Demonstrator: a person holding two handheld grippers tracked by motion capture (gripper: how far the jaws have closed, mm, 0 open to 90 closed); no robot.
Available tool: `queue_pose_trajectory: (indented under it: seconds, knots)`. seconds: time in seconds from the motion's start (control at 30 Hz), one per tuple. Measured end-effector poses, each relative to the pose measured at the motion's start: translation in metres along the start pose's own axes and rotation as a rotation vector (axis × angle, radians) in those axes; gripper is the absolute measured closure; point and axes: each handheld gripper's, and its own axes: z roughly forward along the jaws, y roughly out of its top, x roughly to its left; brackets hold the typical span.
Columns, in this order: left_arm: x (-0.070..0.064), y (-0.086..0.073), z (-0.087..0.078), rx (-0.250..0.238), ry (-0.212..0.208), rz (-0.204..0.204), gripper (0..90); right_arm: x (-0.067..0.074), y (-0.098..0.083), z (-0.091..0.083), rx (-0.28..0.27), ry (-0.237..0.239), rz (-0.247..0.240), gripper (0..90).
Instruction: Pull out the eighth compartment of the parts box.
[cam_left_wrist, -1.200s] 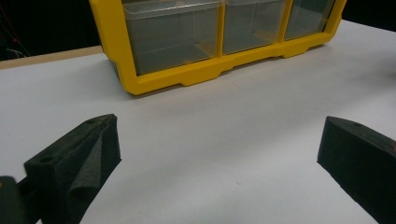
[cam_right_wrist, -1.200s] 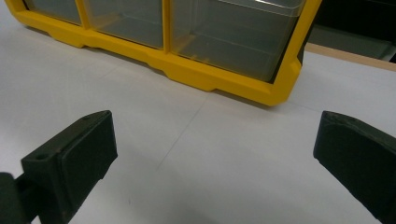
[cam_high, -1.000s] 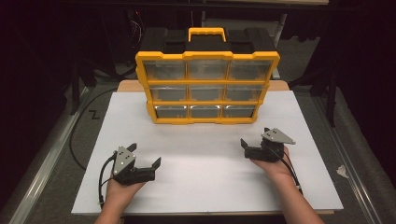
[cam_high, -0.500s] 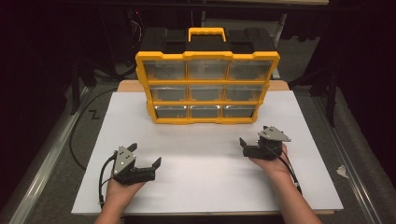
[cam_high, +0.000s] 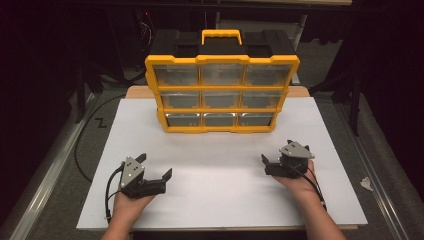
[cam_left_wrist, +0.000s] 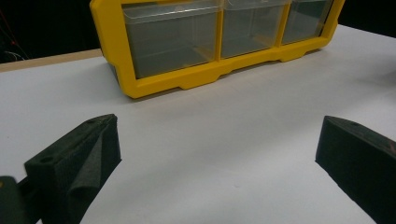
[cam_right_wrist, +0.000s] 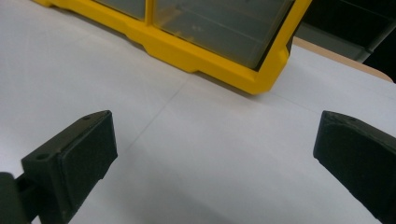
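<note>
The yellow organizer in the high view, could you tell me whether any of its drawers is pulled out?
No, all nine clear drawers of the yellow organizer sit flush within its frame.

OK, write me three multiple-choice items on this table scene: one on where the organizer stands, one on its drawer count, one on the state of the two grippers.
1. Where does the yellow organizer stand on the white board?
A. at the far edge, centred
B. at the near edge
C. beside the left gripper

2. How many clear drawers show on its front?
A. four
B. six
C. nine

3. How are the left gripper and the right gripper?
A. both open, holding nothing
B. both shut
C. one shut on a drawer

Answers: 1 A, it stands far from both hands; 2 C, three rows of three; 3 A, both gripper views show wide-apart jaws over bare board.
</note>
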Motion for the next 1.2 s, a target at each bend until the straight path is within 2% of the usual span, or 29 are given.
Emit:
queue_pose_trajectory:
  seconds: [0.13,0.27,0.3,0.4,0.57,0.63,0.73,1.07,1.1,1.2]
  knots:
    - [-0.001,0.0,0.001,0.0,-0.003,0.002,1.0,0.002,0.0,0.003,0.008,-0.001,-0.013,0.8]
    - [0.0,0.0,0.0,0.0,-0.001,-0.001,1.0,0.006,-0.001,0.004,0.019,0.0,-0.051,0.8]
    - [0.0,0.0,0.0,0.002,-0.001,-0.002,1.1,0.006,-0.001,0.004,0.028,-0.004,-0.075,0.8]
    - [0.0,0.0,0.0,0.005,-0.003,0.001,1.3,0.008,-0.002,0.004,0.033,-0.009,-0.088,0.8]
    - [0.0,0.0,0.0,0.003,-0.005,-0.001,1.5,0.01,-0.002,0.005,0.047,-0.014,-0.138,0.8]
    - [0.0,0.0,0.0,0.003,-0.003,-0.001,1.6,0.011,-0.002,0.004,0.052,-0.023,-0.171,0.8]
    - [0.0,0.0,0.0,0.004,-0.002,0.001,1.6,0.013,-0.002,0.004,0.055,-0.027,-0.179,0.8]
    - [0.0,-0.001,0.0,0.001,0.003,-0.003,1.8,0.02,0.0,0.001,0.069,-0.057,-0.295,0.8]
    - [0.0,-0.001,0.0,0.001,0.003,-0.003,1.8,0.021,0.001,0.0,0.068,-0.07,-0.342,0.8]
    - [0.001,-0.001,0.0,-0.001,0.004,-0.003,1.8,0.024,0.002,0.0,0.073,-0.073,-0.349,0.8]
